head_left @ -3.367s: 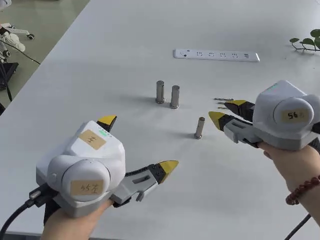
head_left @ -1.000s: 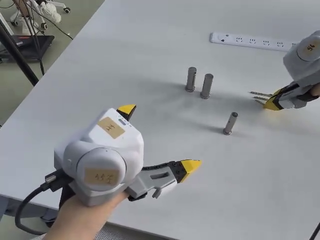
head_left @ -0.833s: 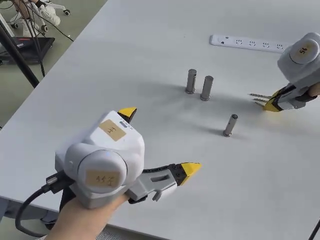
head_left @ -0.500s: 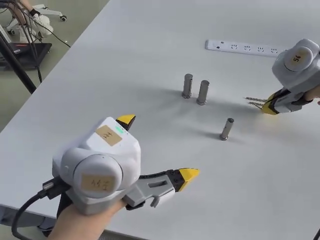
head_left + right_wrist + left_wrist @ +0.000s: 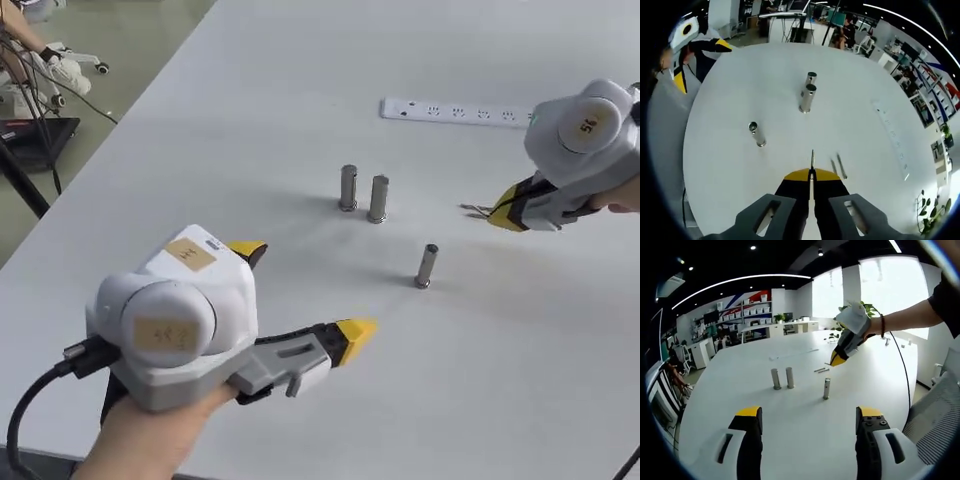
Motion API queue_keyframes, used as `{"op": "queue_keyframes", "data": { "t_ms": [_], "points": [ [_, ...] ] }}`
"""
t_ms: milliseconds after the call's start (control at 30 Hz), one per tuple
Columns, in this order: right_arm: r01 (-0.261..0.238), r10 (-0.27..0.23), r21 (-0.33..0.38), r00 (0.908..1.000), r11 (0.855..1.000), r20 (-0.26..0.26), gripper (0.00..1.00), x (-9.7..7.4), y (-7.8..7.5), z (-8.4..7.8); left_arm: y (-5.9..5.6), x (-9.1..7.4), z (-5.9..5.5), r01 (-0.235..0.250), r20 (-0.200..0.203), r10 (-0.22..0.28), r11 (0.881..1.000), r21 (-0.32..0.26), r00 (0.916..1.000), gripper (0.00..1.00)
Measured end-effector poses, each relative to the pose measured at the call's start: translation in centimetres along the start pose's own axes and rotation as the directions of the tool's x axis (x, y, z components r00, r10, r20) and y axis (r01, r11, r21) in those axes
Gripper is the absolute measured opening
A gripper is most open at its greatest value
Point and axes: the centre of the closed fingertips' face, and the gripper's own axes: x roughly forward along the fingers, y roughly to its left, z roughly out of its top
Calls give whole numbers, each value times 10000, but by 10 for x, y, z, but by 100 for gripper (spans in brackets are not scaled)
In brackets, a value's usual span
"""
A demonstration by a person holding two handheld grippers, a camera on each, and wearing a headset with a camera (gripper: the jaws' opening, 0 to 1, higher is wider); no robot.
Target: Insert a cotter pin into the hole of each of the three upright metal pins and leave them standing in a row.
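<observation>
Three upright metal pins stand mid-table: two close together [image 5: 348, 187] [image 5: 378, 198] and a third [image 5: 427, 265] apart, nearer me. My right gripper [image 5: 503, 218] hovers to their right, shut on a thin cotter pin [image 5: 811, 159] that sticks out past its yellow tips. Two loose cotter pins [image 5: 837, 166] lie on the table just beside those tips. My left gripper [image 5: 300, 290] is held low at the near left, open and holding nothing, well short of the metal pins [image 5: 790, 377].
A white power strip [image 5: 455, 112] lies at the far side of the white table [image 5: 250, 120]. The table's left edge drops to a floor with cables and stands [image 5: 30, 110]. A potted plant [image 5: 867, 310] stands behind.
My right gripper has closed on one cotter pin and risen slightly off the table beside the other two. The left gripper has stayed put; the head camera has shifted.
</observation>
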Motion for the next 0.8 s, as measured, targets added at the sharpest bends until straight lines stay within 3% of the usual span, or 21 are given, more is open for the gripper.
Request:
{"op": "queue_keyframes", "data": {
  "t_ms": [100, 400, 633, 800],
  "points": [
    [-20, 22, -87, 9995, 10000, 306, 0, -10, 13, 7, -3, 3, 6, 225, 114, -224, 9997, -82, 9997, 68],
    [-72, 163, -818, 9938, 9966, 1104, 0, -25, 55, 29, -19, 15, 13, 1124, -42, -1126, 9931, -345, 9936, 50],
    [-224, 470, -1566, 9868, 9874, 1552, 0, -31, 83, 45, -35, 22, 18, 1857, -136, -1875, 9790, -847, 9822, 39],
    [-201, 604, -2122, 9808, 9770, 1853, 0, -32, 92, 53, -42, 25, 19, 2197, -201, -2245, 9656, -1395, 9743, 30]
  ]
}}
